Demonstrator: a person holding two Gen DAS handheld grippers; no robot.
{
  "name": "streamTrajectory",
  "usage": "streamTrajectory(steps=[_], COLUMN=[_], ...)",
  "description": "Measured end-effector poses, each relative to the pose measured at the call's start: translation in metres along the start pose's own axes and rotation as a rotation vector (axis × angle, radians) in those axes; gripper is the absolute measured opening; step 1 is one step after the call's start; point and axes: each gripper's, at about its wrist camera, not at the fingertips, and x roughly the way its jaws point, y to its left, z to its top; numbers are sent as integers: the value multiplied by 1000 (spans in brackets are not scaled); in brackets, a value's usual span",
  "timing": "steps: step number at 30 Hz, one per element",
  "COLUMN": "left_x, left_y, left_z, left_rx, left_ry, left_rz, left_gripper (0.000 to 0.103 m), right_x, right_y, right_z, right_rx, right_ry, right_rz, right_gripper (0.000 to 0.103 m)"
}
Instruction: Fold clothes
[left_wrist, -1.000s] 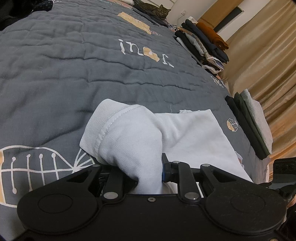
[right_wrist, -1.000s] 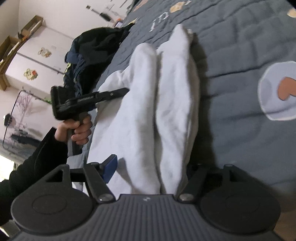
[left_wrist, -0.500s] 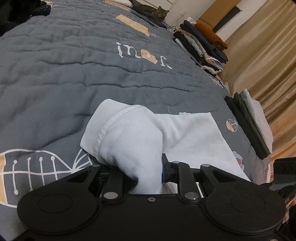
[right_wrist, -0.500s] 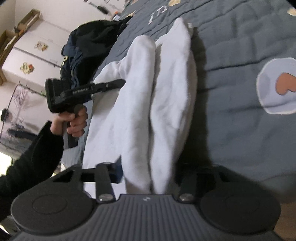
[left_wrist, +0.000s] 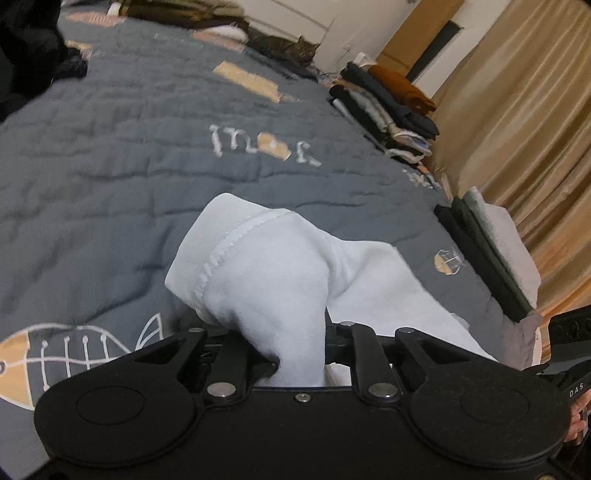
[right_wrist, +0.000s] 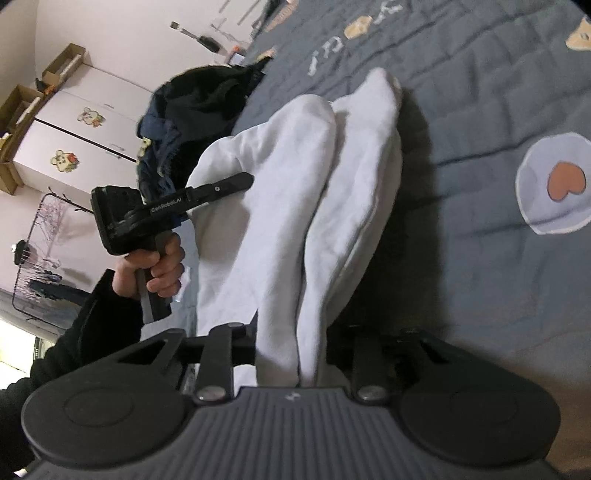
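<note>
A white sweatshirt (left_wrist: 273, 273) lies partly folded on the grey quilted bed (left_wrist: 110, 155). My left gripper (left_wrist: 299, 354) is shut on a bunched cuffed end of it and holds that end raised. In the right wrist view the sweatshirt (right_wrist: 295, 206) runs away in two long folds. My right gripper (right_wrist: 291, 354) is shut on the near end of those folds. The left gripper (right_wrist: 221, 186) shows there too, held in a hand, pinching the garment's left edge.
Stacks of folded clothes (left_wrist: 391, 107) and a dark and grey folded pile (left_wrist: 491, 254) line the bed's right edge by tan curtains. A cat (left_wrist: 288, 46) lies at the far end. A heap of dark clothes (right_wrist: 195, 107) sits on the bed's left side.
My right gripper has shut on the near end of the white folds. Both grippers have lifted a little with the garment. The left grip is unchanged.
</note>
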Motion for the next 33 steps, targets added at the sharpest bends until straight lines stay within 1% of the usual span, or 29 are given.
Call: streamTrajectory(steps=[7, 14, 19, 24, 33], left_x=[-30, -54, -59, -55, -40], left_y=[-33, -76, -109, -143, -202], left_z=[13, 22, 23, 25, 22], left_rx=[48, 107, 143, 169, 223], left_ry=[-65, -124, -148, -164, -179], left_rz=[-5, -24, -39, -52, -67], left_gripper=[15, 14, 14, 15, 15], right_x=[-16, -43, -68, -94, -140], right_y=[24, 41, 46, 45, 28], right_z=[-3, -11, -16, -23, -30], right_rx=[-28, -56, -72, -86, -104], right_ry=[-55, -110, -143, -176, -221], right_rz=[24, 17, 1, -12, -34], right_gripper=[25, 25, 25, 25, 25])
